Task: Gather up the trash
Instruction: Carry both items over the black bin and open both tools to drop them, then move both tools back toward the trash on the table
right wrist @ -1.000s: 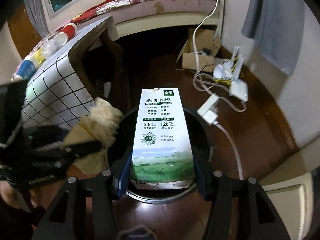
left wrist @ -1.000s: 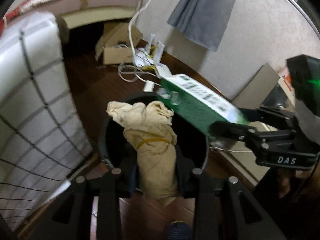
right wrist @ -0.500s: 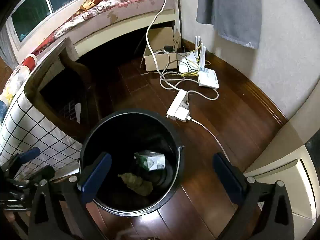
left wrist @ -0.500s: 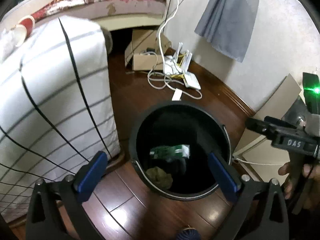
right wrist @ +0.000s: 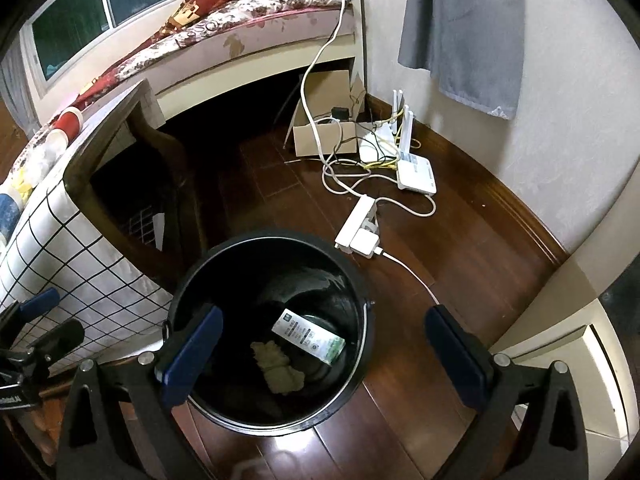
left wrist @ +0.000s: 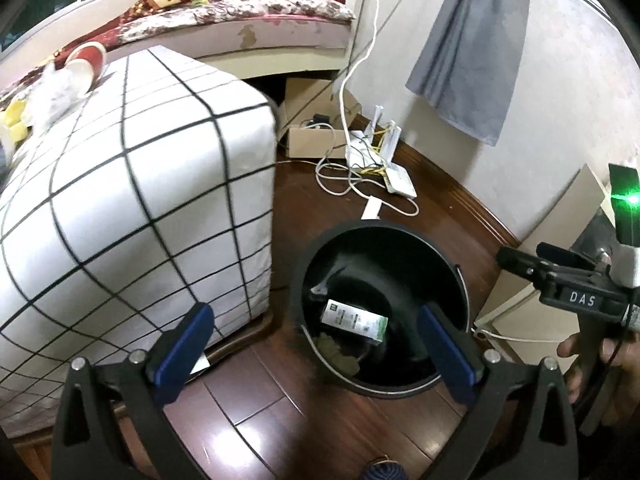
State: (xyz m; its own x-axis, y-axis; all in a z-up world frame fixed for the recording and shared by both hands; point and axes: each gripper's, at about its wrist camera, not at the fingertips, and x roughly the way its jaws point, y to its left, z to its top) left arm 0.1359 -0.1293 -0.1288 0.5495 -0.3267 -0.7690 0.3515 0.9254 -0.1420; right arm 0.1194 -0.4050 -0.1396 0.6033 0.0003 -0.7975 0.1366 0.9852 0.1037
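Observation:
A black bucket (left wrist: 298, 280) (right wrist: 362, 292) stands on the dark wood floor. At its bottom lie a green-and-white milk carton (left wrist: 355, 321) (right wrist: 309, 336) and a crumpled beige rag (left wrist: 338, 354) (right wrist: 278, 368). My left gripper (left wrist: 316, 346) hangs above the bucket's near rim, open wide, nothing between its blue pads (left wrist: 182, 354). My right gripper (right wrist: 320, 354) is also above the bucket, open and empty. In the left wrist view the right gripper (left wrist: 560, 280) shows at the right edge with a hand under it.
A table under a white checked cloth (left wrist: 132, 208) (right wrist: 60, 264) stands left of the bucket, with cups (left wrist: 86, 62) on top. Cables, a power strip (right wrist: 358, 226), routers (right wrist: 414, 174) and a cardboard box (right wrist: 326, 136) lie on the floor behind. A grey cloth (right wrist: 464, 28) hangs on the wall.
Both grippers opened and let go: the rag from the left and the carton from the right dropped into the bucket. The left gripper then drew back and rose a little.

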